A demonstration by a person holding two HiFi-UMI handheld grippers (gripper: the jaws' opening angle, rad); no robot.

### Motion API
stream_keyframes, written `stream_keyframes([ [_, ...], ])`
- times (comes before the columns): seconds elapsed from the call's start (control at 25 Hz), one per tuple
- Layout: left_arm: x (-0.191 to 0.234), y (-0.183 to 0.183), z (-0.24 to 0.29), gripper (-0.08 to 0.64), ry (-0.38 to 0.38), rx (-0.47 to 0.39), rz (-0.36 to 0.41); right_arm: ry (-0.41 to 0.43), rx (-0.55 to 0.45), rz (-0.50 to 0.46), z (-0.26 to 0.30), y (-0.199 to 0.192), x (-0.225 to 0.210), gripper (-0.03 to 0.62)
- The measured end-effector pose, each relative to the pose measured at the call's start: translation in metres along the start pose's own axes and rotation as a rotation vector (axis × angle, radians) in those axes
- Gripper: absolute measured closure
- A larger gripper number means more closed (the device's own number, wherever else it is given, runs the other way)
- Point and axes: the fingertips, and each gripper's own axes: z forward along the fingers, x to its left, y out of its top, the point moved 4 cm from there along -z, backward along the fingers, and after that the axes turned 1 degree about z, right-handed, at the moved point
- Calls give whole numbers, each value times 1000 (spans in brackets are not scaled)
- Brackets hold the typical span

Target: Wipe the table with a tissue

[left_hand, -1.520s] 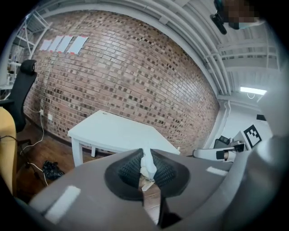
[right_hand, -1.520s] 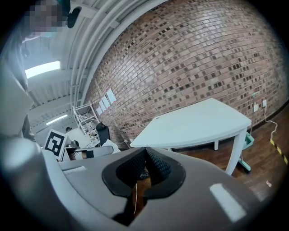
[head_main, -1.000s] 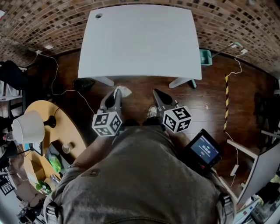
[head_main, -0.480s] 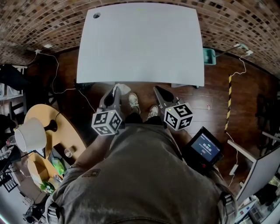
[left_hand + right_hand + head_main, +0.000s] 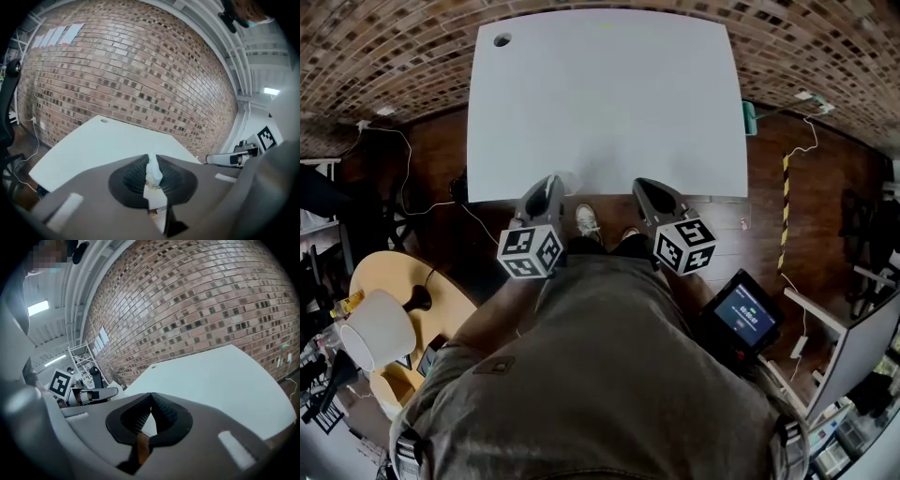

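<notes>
A bare white table (image 5: 605, 94) fills the upper middle of the head view, with a small round hole (image 5: 502, 40) at its far left corner. My left gripper (image 5: 551, 183) hangs at the table's near edge, shut on a white tissue (image 5: 153, 170) that sticks up between its jaws. In the head view the tissue (image 5: 566, 181) shows as a small white scrap at the jaw tips. My right gripper (image 5: 643, 187) hovers beside it at the same edge, jaws closed with nothing between them. The table (image 5: 101, 147) lies ahead in the left gripper view, and the table (image 5: 220, 380) also in the right one.
A brick wall (image 5: 384, 47) runs behind the table. Dark wood floor with cables (image 5: 403, 141) lies on the left, a round yellow side table (image 5: 389, 281) with a white lamp (image 5: 373, 330) at lower left. A device with a lit screen (image 5: 742, 314) hangs at my right.
The table has come nearer in the head view. Both grippers have moved forward from over the floor to the table's near edge. The tissue stays clamped in the left one.
</notes>
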Motion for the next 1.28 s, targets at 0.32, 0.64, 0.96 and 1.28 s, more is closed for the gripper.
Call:
stream_keyframes([
  [0.32, 17, 2, 21, 534, -9, 51, 6, -37, 13, 10, 19, 10, -10, 578],
  [0.64, 22, -4, 36, 534, 32, 92, 33, -20, 30, 22, 32, 10, -27, 578],
  [0.96, 27, -37, 65, 534, 80, 184, 110, -26, 78, 67, 30, -3, -49, 579],
  [1.28, 19, -79, 101, 534, 117, 273, 274, -32, 106, 116, 30, -17, -88, 578],
])
